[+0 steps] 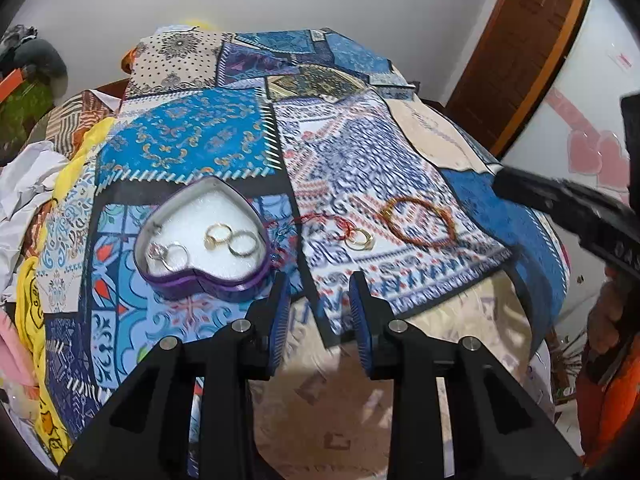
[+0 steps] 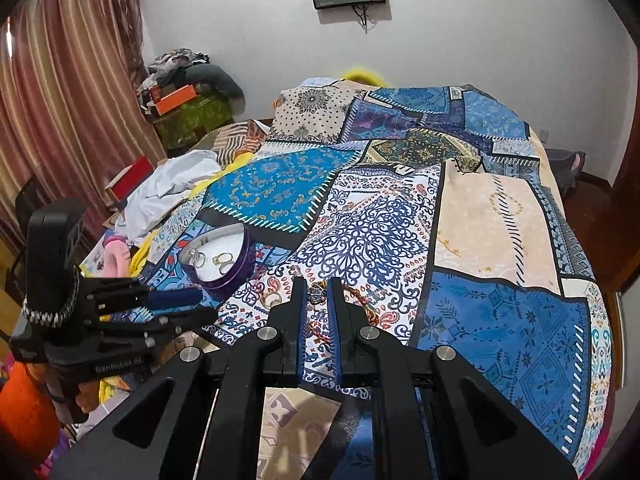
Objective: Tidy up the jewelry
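Purple and heart-shaped, the jewelry box (image 1: 204, 240) sat lidless on the bed, near its front edge and toward the left side, with smooth glossy walls and a white, grainy-looking pad inside. On that pad lay a silver ring with a clear stone (image 1: 166, 256), a gold ring (image 1: 218, 236) and a paler thin ring (image 1: 243, 243), the last two touching. Just right of the box a thin red thread (image 1: 316, 222) trailed across the patchwork bedspread (image 1: 192, 140), a printed cloth of blue, white and beige panels with mock stitching. Beside the thread rested another gold ring (image 1: 360, 238), and further right an orange-red cord bracelet (image 1: 418, 220) lay in a flat oval.

Left gripper (image 1: 320, 304) hovered at the bed's front edge, its ribbed blue pads (image 1: 280, 320) well apart and holding nothing, close to the box's rounded front but not touching it.

Right gripper (image 2: 318, 296) had its fingers drawn to a narrow gap. A small dark, knobbly piece of jewelry (image 2: 317, 292) sat between the tips, though whether the pads actually pinched it could not be told. Beneath it, the bracelet and ring lay on the paisley panel.
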{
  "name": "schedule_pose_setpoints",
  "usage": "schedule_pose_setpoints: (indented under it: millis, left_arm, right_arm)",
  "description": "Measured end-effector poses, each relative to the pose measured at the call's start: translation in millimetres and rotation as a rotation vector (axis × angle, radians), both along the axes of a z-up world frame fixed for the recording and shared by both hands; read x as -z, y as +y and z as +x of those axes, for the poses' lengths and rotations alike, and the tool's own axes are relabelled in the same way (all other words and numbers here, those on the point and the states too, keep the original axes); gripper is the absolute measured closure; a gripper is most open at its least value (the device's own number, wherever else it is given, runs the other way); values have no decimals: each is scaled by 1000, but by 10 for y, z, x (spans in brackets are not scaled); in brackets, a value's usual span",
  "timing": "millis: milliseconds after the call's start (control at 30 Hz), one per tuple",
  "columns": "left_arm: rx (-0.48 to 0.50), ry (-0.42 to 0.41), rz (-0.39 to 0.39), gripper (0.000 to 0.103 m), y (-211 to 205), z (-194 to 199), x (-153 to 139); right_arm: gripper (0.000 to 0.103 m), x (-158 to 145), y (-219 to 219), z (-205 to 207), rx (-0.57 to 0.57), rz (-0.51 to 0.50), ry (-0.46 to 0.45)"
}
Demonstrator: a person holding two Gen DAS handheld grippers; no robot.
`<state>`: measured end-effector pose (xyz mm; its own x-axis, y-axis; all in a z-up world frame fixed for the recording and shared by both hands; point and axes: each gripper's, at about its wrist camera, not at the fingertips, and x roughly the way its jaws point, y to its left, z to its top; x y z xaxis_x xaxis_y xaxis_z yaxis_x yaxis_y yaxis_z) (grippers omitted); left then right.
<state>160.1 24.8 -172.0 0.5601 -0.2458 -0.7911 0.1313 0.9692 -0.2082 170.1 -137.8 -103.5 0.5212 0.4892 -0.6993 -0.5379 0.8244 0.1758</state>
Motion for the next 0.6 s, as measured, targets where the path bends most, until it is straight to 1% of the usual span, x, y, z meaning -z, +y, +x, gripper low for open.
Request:
schedule_pose_setpoints:
  millis: [133, 433, 500, 600]
  left_arm:
    - [-1, 2, -19, 74, 2, 99, 4]
    - [45, 1, -18, 74, -207, 238, 43]
    - [54, 1, -4, 74, -264, 278, 63]
    - [53, 10, 48, 74, -359, 369, 140]
  right_arm:
    - [94, 22, -12, 6, 2, -5, 5]
    - [94, 84, -29, 43, 9, -7, 22]
    - [94, 96, -35, 48, 9, -5, 26]
    - [94, 108, -56, 54, 11, -3, 31]
